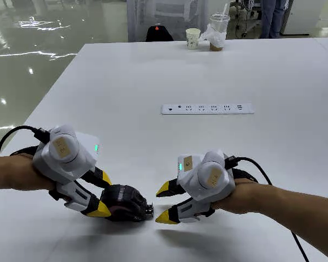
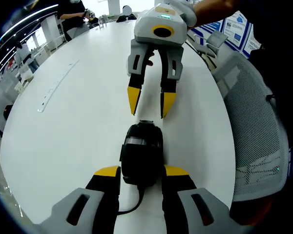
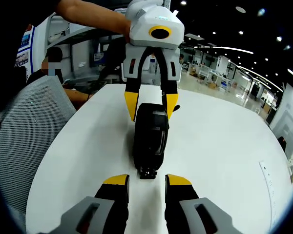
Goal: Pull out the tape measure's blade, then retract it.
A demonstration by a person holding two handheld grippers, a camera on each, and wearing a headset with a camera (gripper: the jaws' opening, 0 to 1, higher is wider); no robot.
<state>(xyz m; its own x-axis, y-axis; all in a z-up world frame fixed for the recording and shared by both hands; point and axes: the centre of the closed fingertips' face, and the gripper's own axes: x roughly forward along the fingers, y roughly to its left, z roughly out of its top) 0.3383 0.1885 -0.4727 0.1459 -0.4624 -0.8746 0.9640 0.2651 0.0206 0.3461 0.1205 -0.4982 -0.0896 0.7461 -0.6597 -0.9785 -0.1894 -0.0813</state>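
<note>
A black tape measure lies on the white table near its front edge. My left gripper is shut on its rear part, yellow fingertips pressed to both sides. In the left gripper view the case sits between my left gripper's jaws, with the right gripper facing it, open. My right gripper stands open just to the right of the blade's end hook. In the right gripper view the hook lies just ahead of the gap of my right gripper, untouched, and the case is held by the left gripper.
A white power strip lies mid-table. Two cups stand at the far edge. A grey mesh chair stands by the table's near side. Cables trail from both grippers.
</note>
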